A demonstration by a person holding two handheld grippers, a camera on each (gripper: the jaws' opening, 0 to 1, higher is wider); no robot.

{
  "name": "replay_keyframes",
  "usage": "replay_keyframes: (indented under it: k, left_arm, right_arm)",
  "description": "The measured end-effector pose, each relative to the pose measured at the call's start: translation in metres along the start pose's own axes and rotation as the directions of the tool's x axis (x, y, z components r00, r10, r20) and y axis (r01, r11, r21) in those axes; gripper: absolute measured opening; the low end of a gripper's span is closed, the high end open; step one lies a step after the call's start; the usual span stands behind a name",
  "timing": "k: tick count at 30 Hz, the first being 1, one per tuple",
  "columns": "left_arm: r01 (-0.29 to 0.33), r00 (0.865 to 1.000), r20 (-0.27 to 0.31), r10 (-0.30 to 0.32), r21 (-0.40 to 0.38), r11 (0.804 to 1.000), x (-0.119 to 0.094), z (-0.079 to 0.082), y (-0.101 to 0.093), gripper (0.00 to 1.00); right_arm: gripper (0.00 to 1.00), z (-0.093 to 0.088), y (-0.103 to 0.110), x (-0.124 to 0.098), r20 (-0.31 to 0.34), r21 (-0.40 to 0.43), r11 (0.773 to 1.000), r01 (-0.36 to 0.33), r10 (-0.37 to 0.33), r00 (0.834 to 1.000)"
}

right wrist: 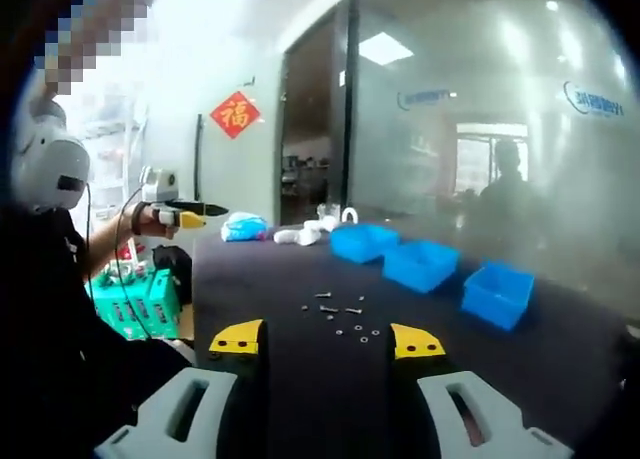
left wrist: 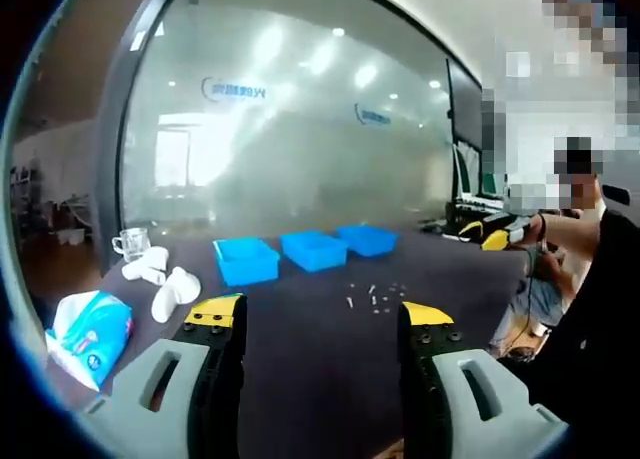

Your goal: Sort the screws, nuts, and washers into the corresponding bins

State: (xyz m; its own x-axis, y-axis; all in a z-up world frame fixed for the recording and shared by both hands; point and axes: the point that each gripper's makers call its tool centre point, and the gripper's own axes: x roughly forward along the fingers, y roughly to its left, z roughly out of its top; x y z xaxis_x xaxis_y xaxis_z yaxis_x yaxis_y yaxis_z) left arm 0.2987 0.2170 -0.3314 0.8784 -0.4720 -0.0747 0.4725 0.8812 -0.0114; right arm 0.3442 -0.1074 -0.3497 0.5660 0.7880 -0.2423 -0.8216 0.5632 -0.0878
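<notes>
Screws (right wrist: 338, 309) are lying loose on the dark worktop (right wrist: 300, 369) near three blue bins (right wrist: 420, 263). I am holding both hand-held grippers (left wrist: 322, 324) (right wrist: 325, 341) open and empty, well back; such tiny pieces are risking slipping or scattering when I pinch.

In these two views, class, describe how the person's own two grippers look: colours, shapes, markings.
Left gripper: two pale grey-green plastic jaws, each with a slotted cut-out, black inner faces with small screws, and yellow tips. Right gripper: the same build, pale grey slotted jaws, black inner faces, yellow wedge-shaped tips.
</notes>
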Motion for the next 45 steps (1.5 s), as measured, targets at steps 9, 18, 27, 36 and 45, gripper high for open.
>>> replay_keyframes:
  k: [9, 18, 27, 36, 45]
  left_arm:
    - [-0.006, 1.0, 0.002, 0.006, -0.006, 1.0, -0.002, -0.001, 0.004, 0.6]
    - [-0.016, 1.0, 0.007, 0.016, -0.012, 1.0, -0.006, -0.002, 0.009, 0.6]
    - [-0.029, 0.999, 0.018, 0.03, -0.026, 0.999, -0.012, -0.001, 0.015, 0.6]
    - [-0.045, 0.999, 0.031, 0.045, -0.025, 0.999, -0.016, 0.007, 0.02, 0.6]
    - [-0.049, 0.999, 0.014, 0.049, -0.002, 0.999, -0.019, 0.009, 0.019, 0.6]
  right_arm:
    - [0.4, 0.007, -0.001, 0.027, -0.112, -0.111, 0.989, -0.095, 0.082, 0.99]
    - [0.39, 0.01, -0.006, 0.054, -0.247, -0.182, 0.963, -0.199, 0.151, 0.957]
    - [0.37, 0.012, -0.009, 0.085, -0.378, -0.246, 0.919, -0.309, 0.202, 0.903]
    - [0.37, 0.002, -0.009, 0.12, -0.536, -0.316, 0.836, -0.449, 0.233, 0.811]
    - [0.33, -0.01, -0.016, 0.153, -0.643, -0.334, 0.764, -0.552, 0.244, 0.726]
